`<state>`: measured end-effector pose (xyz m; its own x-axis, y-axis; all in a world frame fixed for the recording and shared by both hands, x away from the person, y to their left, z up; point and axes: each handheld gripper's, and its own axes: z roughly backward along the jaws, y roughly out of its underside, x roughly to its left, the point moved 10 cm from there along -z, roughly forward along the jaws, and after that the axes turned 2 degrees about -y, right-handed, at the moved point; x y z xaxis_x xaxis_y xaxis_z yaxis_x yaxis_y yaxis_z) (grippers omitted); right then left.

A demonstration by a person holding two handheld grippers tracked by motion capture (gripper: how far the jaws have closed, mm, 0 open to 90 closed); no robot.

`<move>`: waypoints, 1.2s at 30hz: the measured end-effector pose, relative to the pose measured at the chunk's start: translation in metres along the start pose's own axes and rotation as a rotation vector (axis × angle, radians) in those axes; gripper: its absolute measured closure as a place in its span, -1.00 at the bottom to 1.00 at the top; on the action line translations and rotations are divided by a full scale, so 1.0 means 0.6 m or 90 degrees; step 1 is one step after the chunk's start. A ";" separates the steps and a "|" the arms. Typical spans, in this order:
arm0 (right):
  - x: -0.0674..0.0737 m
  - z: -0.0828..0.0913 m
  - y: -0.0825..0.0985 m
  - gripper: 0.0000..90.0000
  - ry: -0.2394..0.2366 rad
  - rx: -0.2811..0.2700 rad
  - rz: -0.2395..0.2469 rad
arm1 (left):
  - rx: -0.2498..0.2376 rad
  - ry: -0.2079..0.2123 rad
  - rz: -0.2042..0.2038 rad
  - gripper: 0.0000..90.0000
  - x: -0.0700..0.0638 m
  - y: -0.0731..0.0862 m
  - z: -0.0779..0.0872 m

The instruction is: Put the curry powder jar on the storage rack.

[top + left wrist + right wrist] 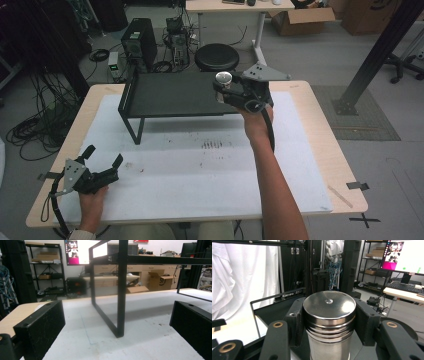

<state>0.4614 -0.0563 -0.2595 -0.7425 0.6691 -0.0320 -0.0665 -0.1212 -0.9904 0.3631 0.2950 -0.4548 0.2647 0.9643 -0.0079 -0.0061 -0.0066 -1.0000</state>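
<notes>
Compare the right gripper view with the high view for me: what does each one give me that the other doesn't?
Right gripper view alone: the steel can's ribbed side and flat lid up close, both jaws against it.
High view alone: the left gripper open and empty near the table's front left corner, and the white mat.
Both: the right gripper holding the can over the black raised tray.

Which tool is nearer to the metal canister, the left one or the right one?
The right. The right tool is closed around the metal canister above the black shelf; the left tool rests open near the table's front left corner.
</notes>
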 end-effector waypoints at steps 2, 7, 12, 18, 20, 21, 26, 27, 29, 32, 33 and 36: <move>-0.005 -0.010 -0.003 0.08 -0.001 0.001 -0.002 | 0.000 0.000 0.000 -0.99 0.000 0.000 0.000; -0.012 -0.034 -0.008 0.08 -0.002 0.007 0.001 | 0.000 0.000 0.000 -0.99 0.000 0.000 0.000; -0.018 -0.059 -0.008 0.08 -0.003 0.013 -0.001 | 0.000 0.000 0.001 -0.99 0.000 0.000 0.000; -0.026 -0.091 -0.006 0.08 -0.004 0.023 -0.003 | 0.000 0.000 0.000 -0.99 0.000 0.000 0.000; -0.028 -0.101 -0.003 0.08 -0.005 0.028 -0.003 | 0.000 0.000 0.000 -0.99 0.000 0.000 0.000; -0.029 -0.107 -0.002 0.08 -0.005 0.032 -0.004 | 0.000 0.000 0.000 -0.99 0.000 0.000 0.000; -0.033 -0.129 0.005 0.08 -0.006 0.042 -0.006 | -0.001 0.001 0.001 -0.99 0.000 0.000 0.000; -0.033 -0.133 0.007 0.08 -0.006 0.043 -0.007 | -0.001 0.001 0.001 -0.99 0.000 0.000 0.000; -0.035 -0.141 0.011 0.08 -0.006 0.048 -0.009 | -0.001 0.001 0.001 -0.99 0.000 0.000 0.000; -0.038 -0.151 0.017 0.08 -0.005 0.054 -0.012 | -0.001 0.001 0.001 -0.99 0.000 0.000 0.000; -0.039 -0.154 0.019 0.08 -0.006 0.056 -0.013 | -0.001 0.001 0.001 -0.99 0.000 0.000 0.000; -0.042 -0.167 0.026 0.08 -0.006 0.064 -0.018 | -0.001 0.001 0.001 -0.99 0.000 0.000 0.000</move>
<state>0.5459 -0.0017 -0.2879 -0.7457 0.6663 -0.0029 -0.1532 -0.1756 -0.9725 0.3631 0.2949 -0.4547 0.2657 0.9640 -0.0100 -0.0056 -0.0088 -0.9999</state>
